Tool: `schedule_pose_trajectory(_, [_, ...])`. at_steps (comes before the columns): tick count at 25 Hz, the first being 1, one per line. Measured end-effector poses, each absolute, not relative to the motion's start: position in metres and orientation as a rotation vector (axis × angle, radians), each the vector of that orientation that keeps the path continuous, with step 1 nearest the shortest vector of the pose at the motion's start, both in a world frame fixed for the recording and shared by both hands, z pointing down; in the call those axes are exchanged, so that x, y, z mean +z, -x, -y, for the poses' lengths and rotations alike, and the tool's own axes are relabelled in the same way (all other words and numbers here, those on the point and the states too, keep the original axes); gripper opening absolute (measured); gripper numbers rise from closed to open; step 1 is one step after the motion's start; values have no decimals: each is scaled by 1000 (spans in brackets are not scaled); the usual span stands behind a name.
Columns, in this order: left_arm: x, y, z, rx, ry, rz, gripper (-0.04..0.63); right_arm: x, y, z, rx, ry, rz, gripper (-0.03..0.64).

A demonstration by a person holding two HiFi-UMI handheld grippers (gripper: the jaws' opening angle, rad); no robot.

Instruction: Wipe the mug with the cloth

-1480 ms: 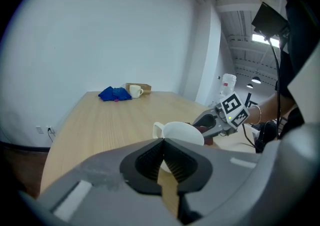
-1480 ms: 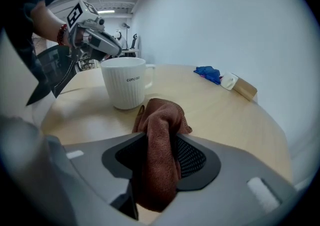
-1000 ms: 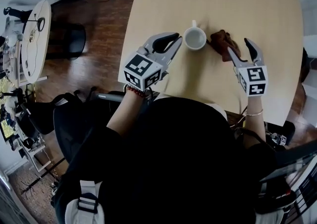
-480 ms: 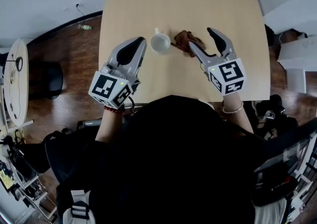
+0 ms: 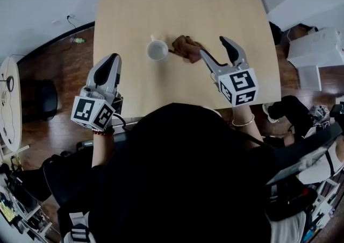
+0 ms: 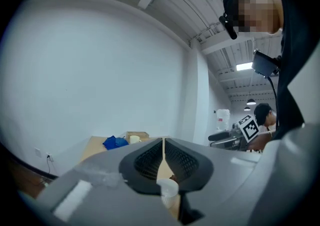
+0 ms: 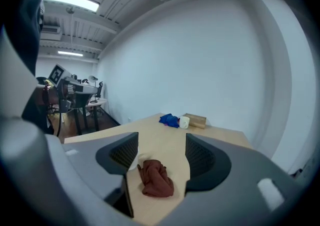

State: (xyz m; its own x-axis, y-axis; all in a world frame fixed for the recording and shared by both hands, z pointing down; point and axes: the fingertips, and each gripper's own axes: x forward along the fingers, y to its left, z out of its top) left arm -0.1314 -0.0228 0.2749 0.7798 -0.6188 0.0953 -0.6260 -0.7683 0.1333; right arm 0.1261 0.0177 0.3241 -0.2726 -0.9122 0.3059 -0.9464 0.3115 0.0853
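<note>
In the head view, the white mug (image 5: 157, 51) stood upright near the middle of the bench (image 5: 215, 0), and the crumpled brown cloth (image 5: 185, 48) lay just right of it (whether they touched was not clear). The left tool (image 5: 113, 56) hung off the bench's left edge, over the wooden floor (image 5: 48, 80), well apart from the mug. The right tool (image 5: 213, 46) hovered just right of the cloth. In the left gripper view, that tool's jaws were closed together on nothing, with the mug beyond them. In the right gripper view, the jaws stood wide apart and empty, the cloth lying on the bench beyond the gap.
</note>
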Motion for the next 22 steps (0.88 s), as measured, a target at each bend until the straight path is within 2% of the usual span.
schedule_pose_trajectory(8, [270,92,31,64,-2830,939,6,312,-154,-7,130,-1692,2249,291])
schedule_pose_trajectory(22, [283,95,24,99,-2824,869,6,322,-133,-9,148,-1671,2270,291])
